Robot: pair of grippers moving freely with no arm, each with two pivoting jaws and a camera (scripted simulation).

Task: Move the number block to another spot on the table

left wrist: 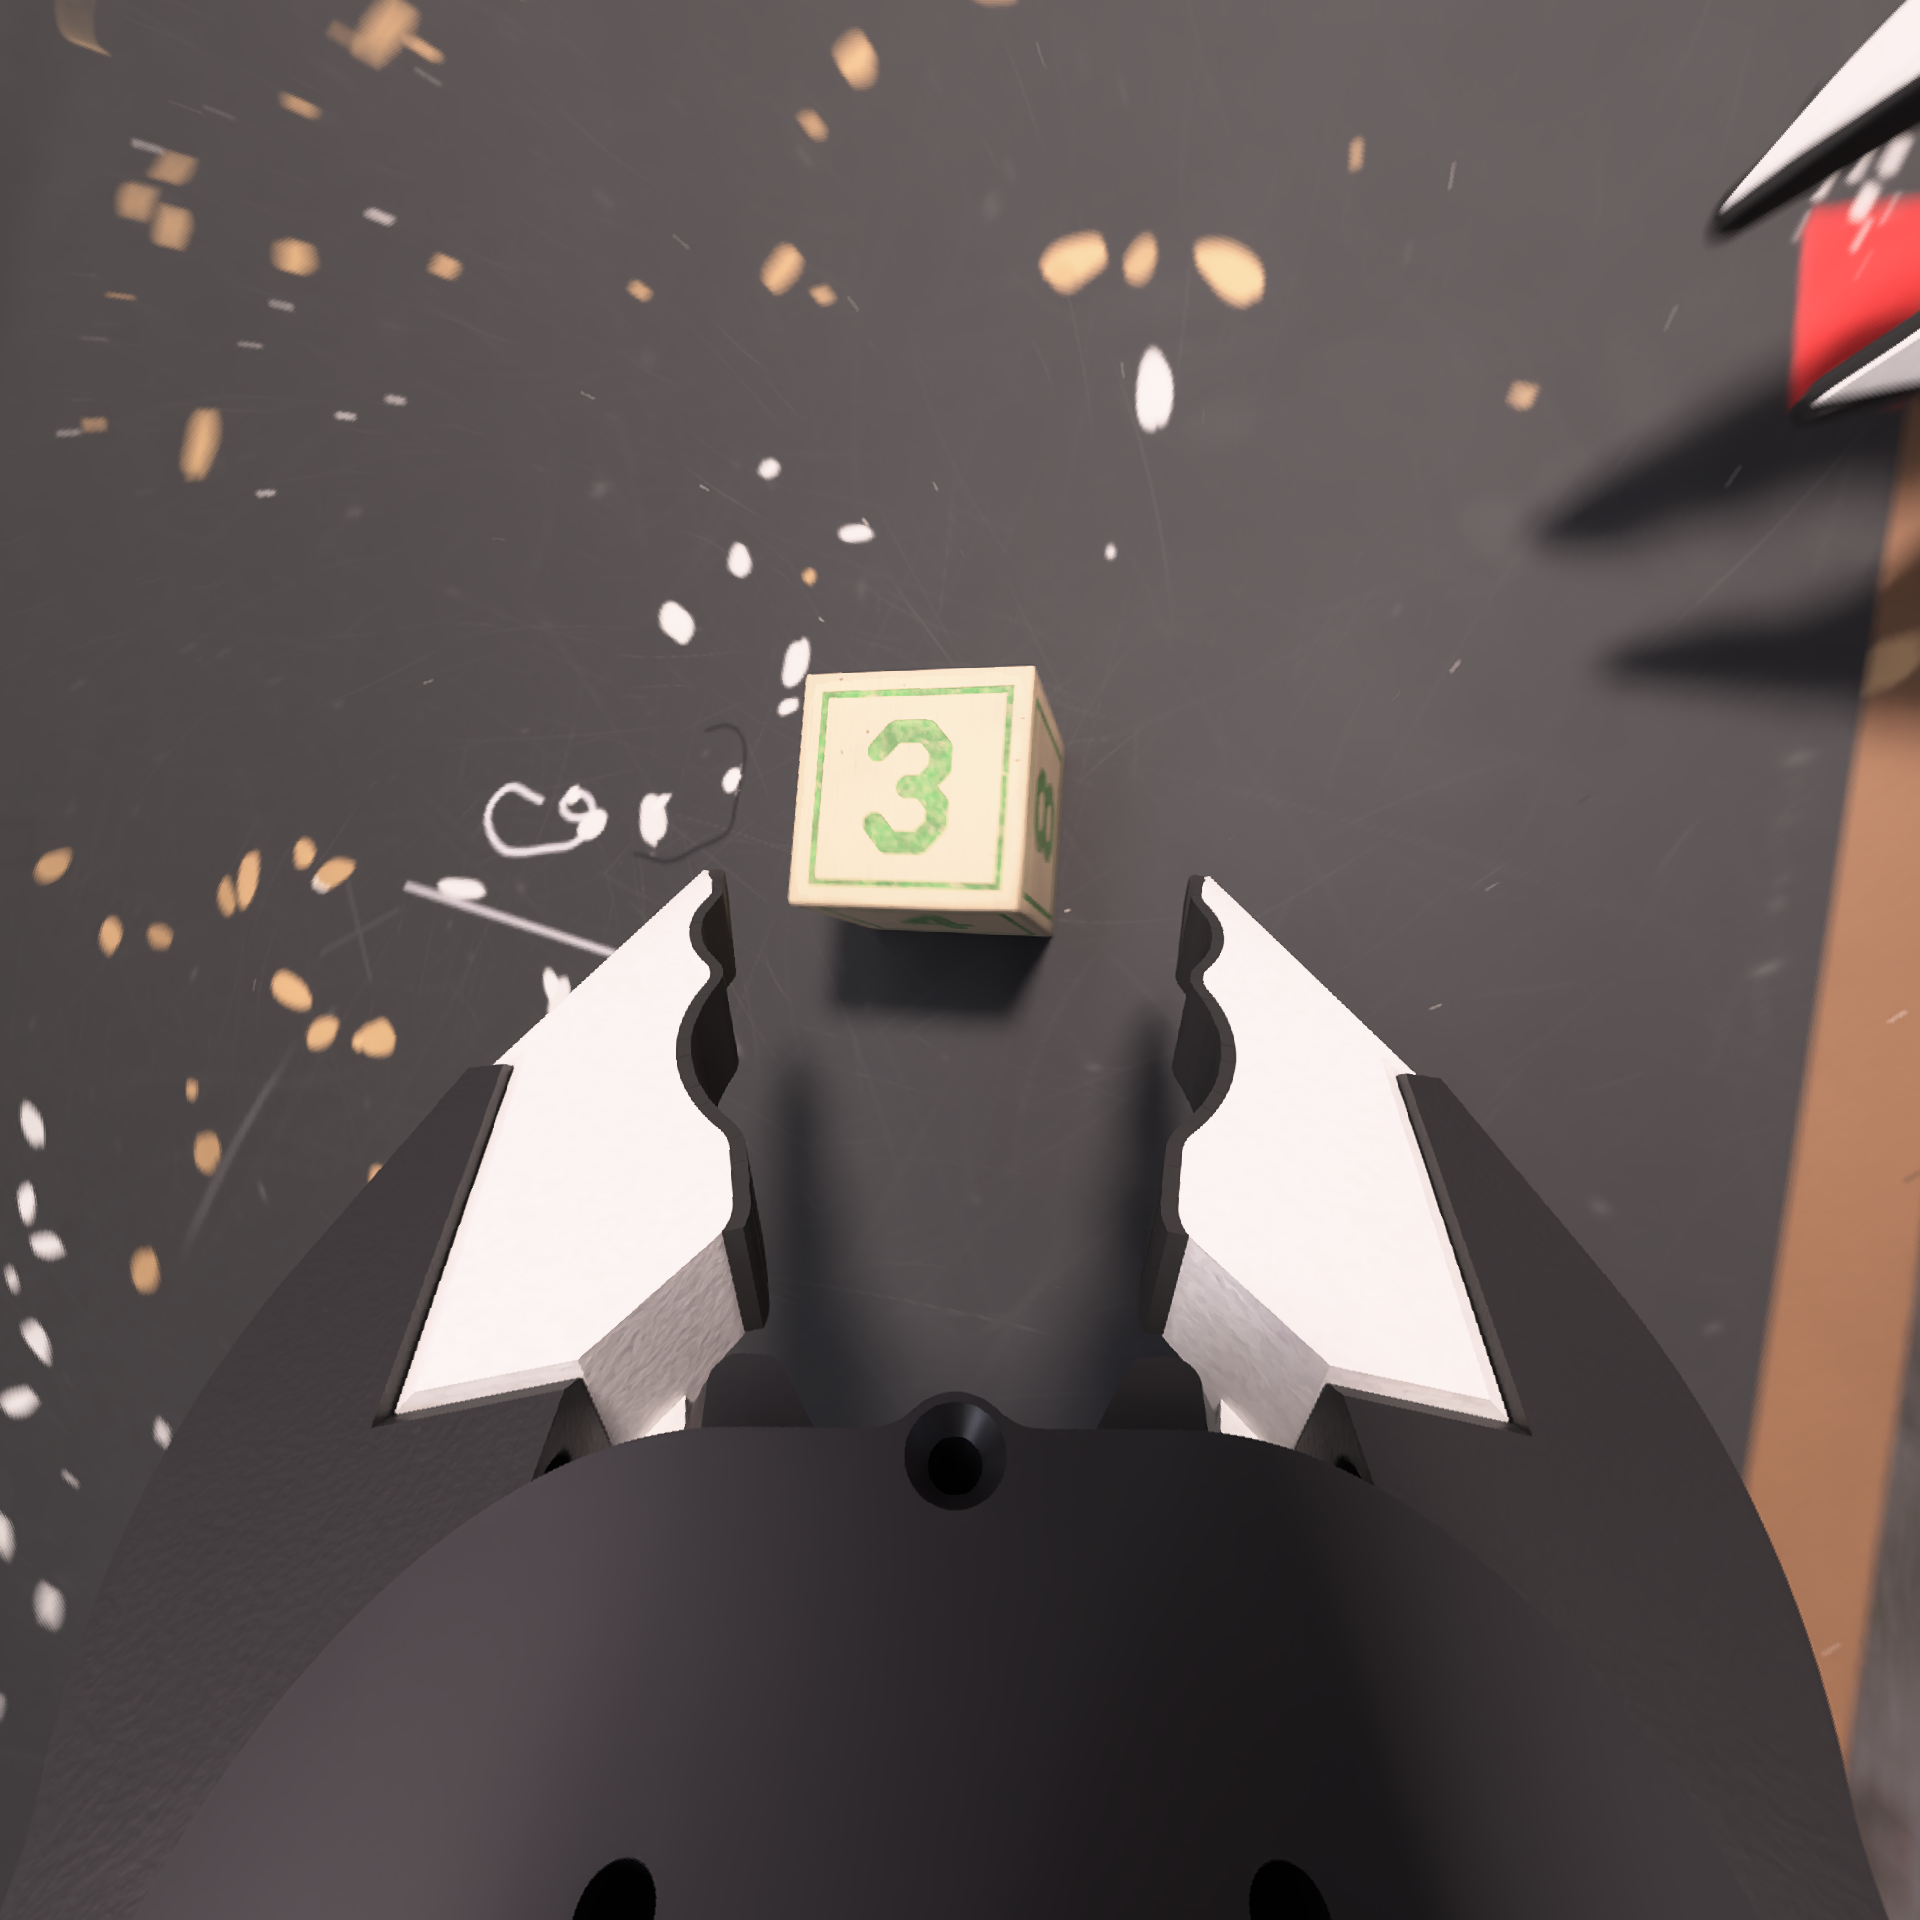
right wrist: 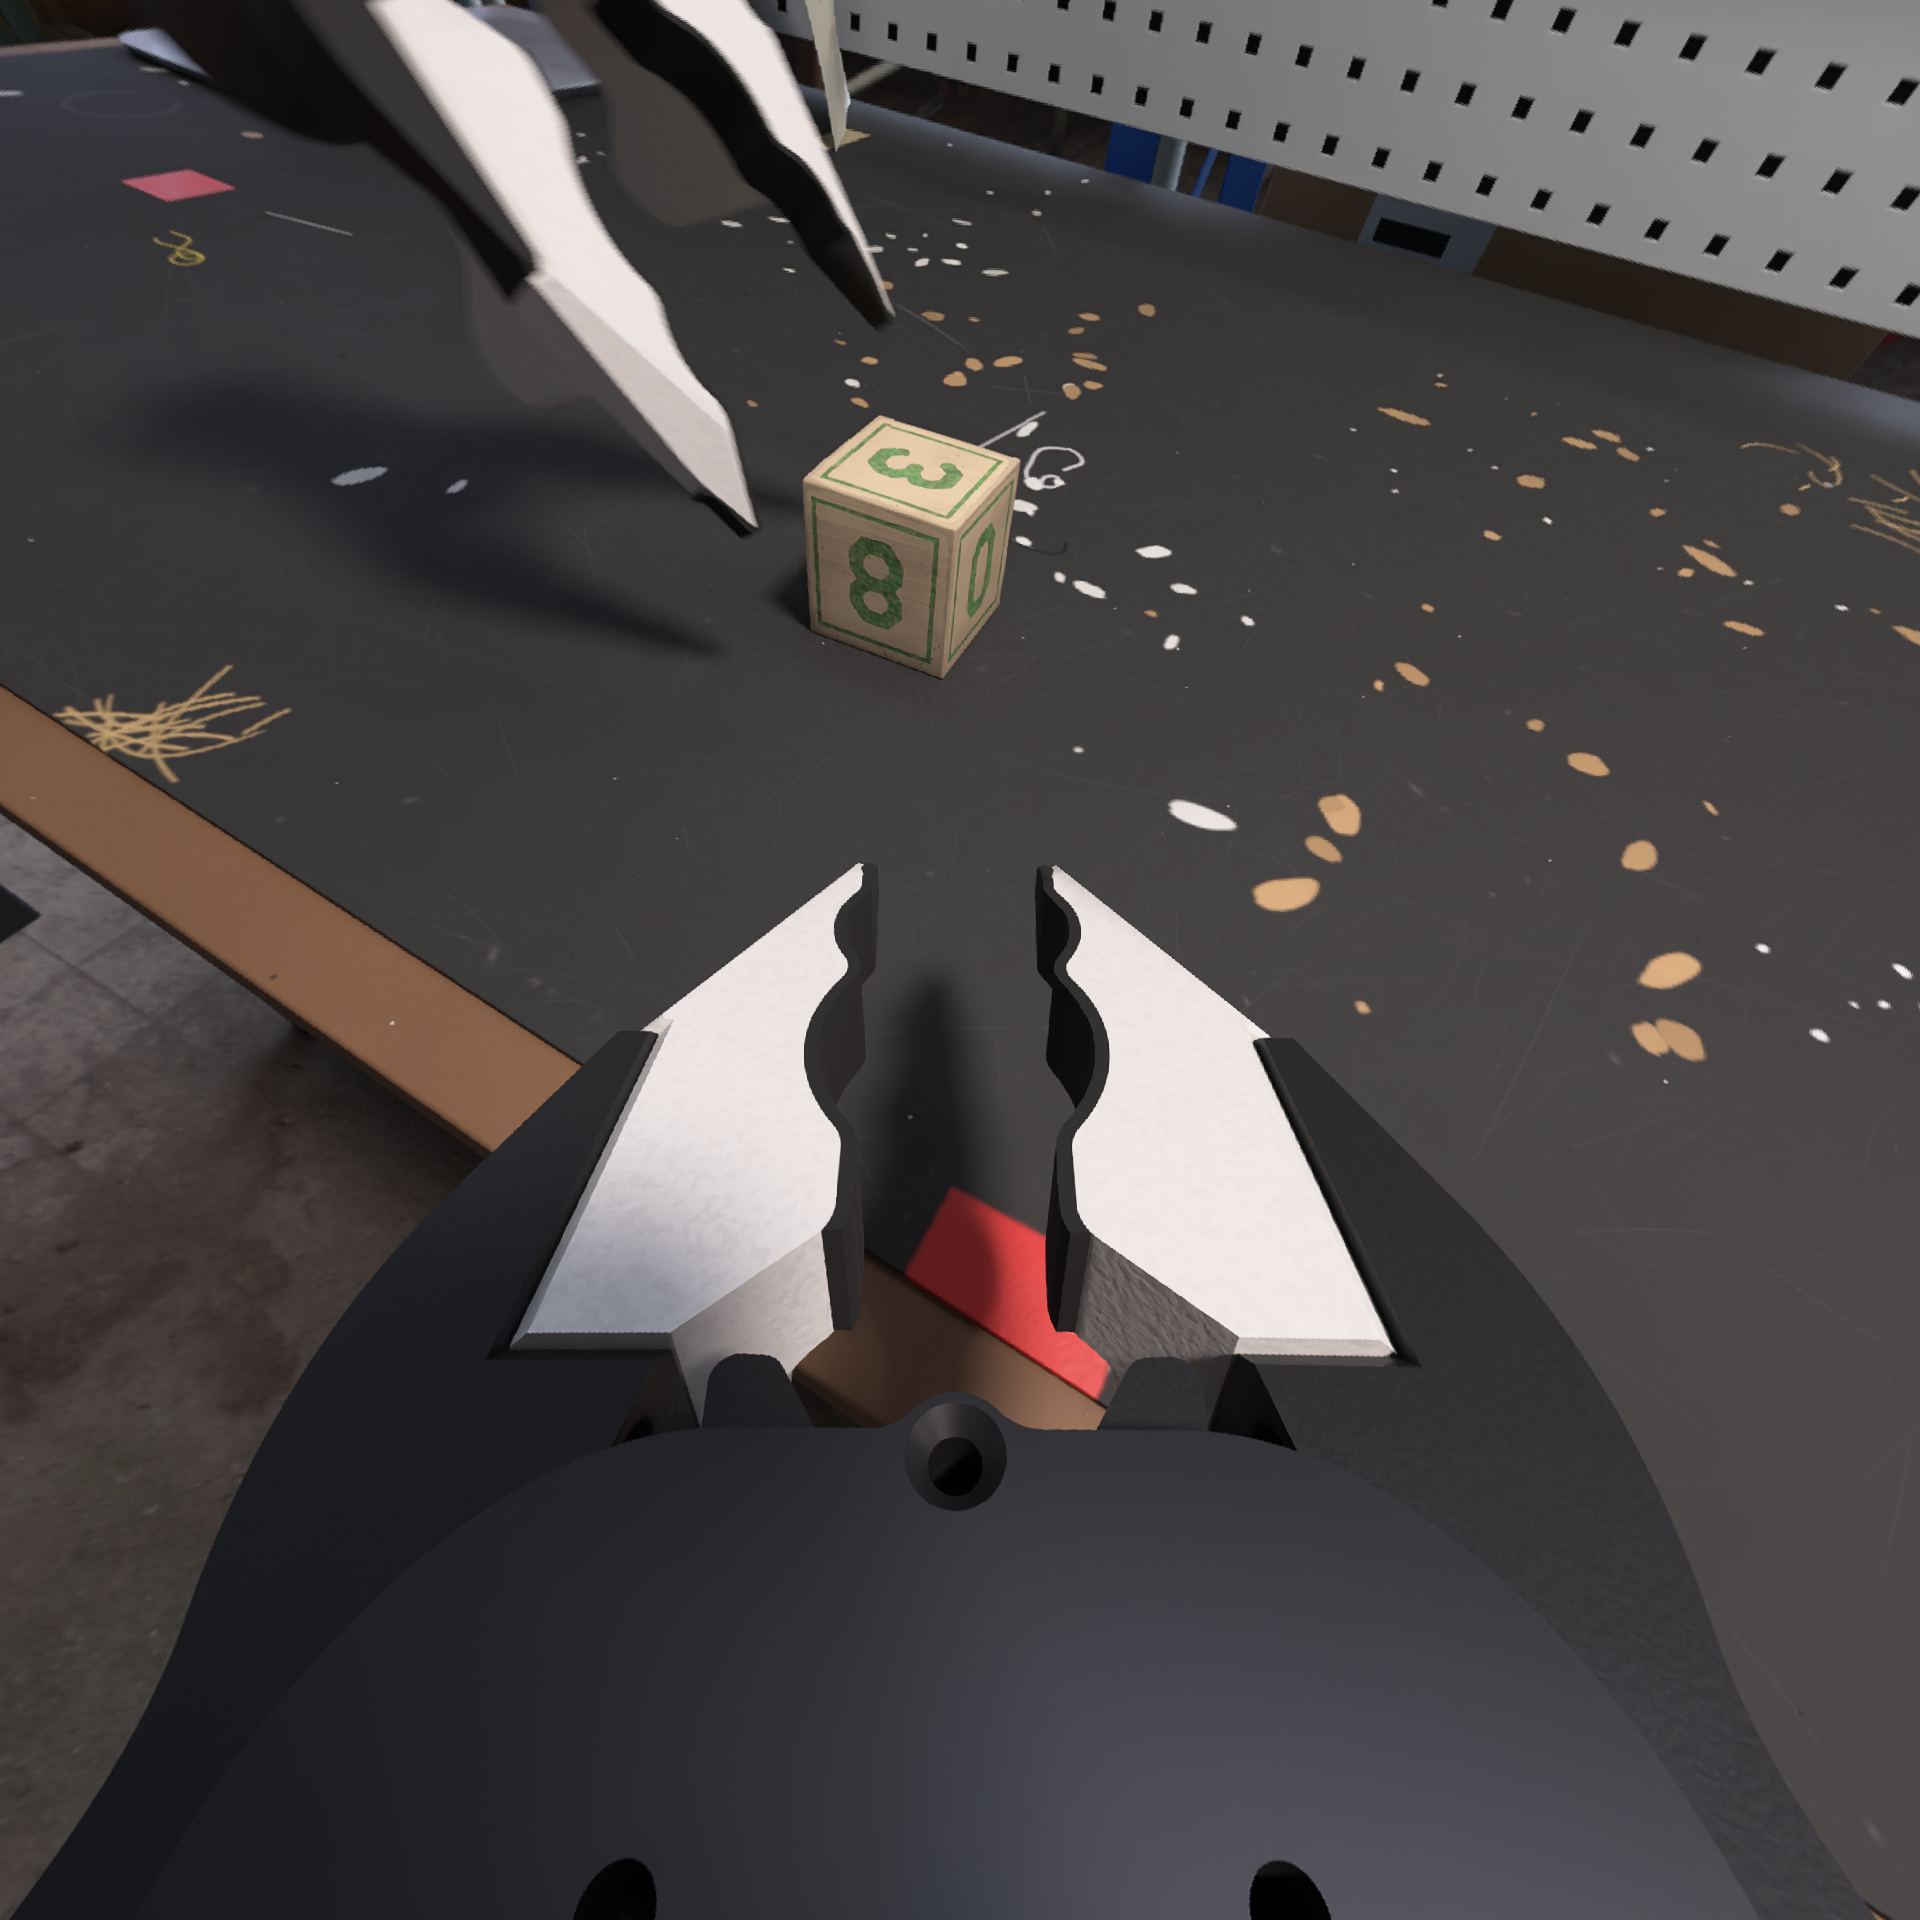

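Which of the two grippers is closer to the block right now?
The left gripper: it hangs open just above the pale wooden number block. The right gripper sits farther back, near the table edge.

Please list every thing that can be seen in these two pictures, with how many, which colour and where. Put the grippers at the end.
Wooden number block: one, pale wood with green print, standing on the table, touching no gripper.
Dark grey table top: one, speckled with white and tan paint marks, with a brown wooden edge.
Red flat square patches: two, one far on the table, one by the near edge under the right gripper.
White pegboard panel: one, with dark slots, behind the table.
Grey floor: beside the table.
Left gripper: one, white fingers on black body, open, above the block.
Right gripper: one, same colours, open, empty, near the table edge.
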